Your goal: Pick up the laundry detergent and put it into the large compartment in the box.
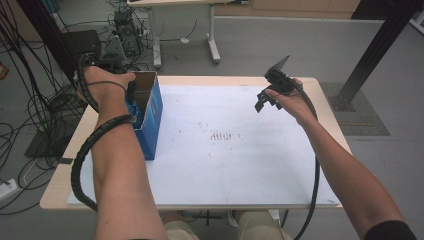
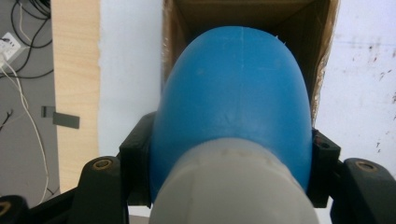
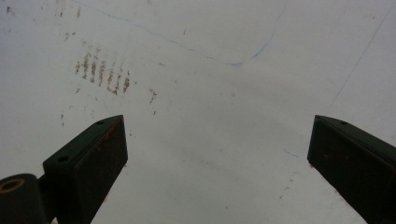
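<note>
The left gripper (image 2: pixel 231 154) clamps a blue bottle (image 2: pixel 233 102) over the box (image 2: pixel 322 60) (right gripper (image 3: pixel 217 154) open, idle); off-centre, it could snag the cardboard rim.

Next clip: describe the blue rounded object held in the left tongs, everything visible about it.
The blue object is smooth, glossy and dome-shaped, plastic by its look, with a faint seam line near its top and a pale grey collar at the near end. The left tongs are shut on it, the black jaws pressing both its flanks. Its rounded end points into the open top of the cardboard-lined blue box at the table's left edge. What it is cannot be told.
</note>
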Tool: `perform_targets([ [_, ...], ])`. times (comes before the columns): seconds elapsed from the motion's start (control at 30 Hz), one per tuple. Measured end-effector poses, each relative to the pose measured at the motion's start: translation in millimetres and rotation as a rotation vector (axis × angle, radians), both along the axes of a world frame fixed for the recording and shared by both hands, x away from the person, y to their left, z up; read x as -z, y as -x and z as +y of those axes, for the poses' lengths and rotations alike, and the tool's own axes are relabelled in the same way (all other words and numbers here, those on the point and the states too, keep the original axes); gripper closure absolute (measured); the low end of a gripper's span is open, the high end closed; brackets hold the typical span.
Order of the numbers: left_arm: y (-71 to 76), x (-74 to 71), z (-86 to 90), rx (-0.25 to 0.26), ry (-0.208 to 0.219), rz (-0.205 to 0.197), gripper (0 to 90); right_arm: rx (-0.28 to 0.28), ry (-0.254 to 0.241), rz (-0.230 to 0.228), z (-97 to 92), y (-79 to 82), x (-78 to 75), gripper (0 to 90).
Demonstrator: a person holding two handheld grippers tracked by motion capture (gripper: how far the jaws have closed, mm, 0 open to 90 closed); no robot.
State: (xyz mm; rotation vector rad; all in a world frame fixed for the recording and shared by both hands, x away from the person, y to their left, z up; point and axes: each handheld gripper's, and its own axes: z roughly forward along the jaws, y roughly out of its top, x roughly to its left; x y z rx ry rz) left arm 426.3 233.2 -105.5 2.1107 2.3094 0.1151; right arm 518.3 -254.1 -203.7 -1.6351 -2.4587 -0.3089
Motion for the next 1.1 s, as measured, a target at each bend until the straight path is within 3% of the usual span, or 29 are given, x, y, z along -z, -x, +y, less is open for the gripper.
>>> perform_targets([
  [0.43, 1.9, 30.7, -13.9, -0.009, -0.032, -0.021, 37.3, 0.012, -0.009, 0.011, -10.0, -0.1, 8.1, 4.6],
  [0.6, -0.9, 42.8, -16.4, -0.007, -0.029, -0.008, 37.3, 0.022, -0.010, 0.016, -13.3, -0.9, 10.9, 4.6],
  [0.93, -4.8, 61.9, -18.4, 0.001, -0.031, 0.008, 37.2, 0.028, -0.011, 0.020, -18.7, -2.6, 13.5, 4.6],
  [1.1, -4.0, 63.0, -16.7, 0.003, -0.030, -0.001, 37.2, 0.036, -0.008, 0.025, -20.3, -3.9, 14.9, 4.6],
])
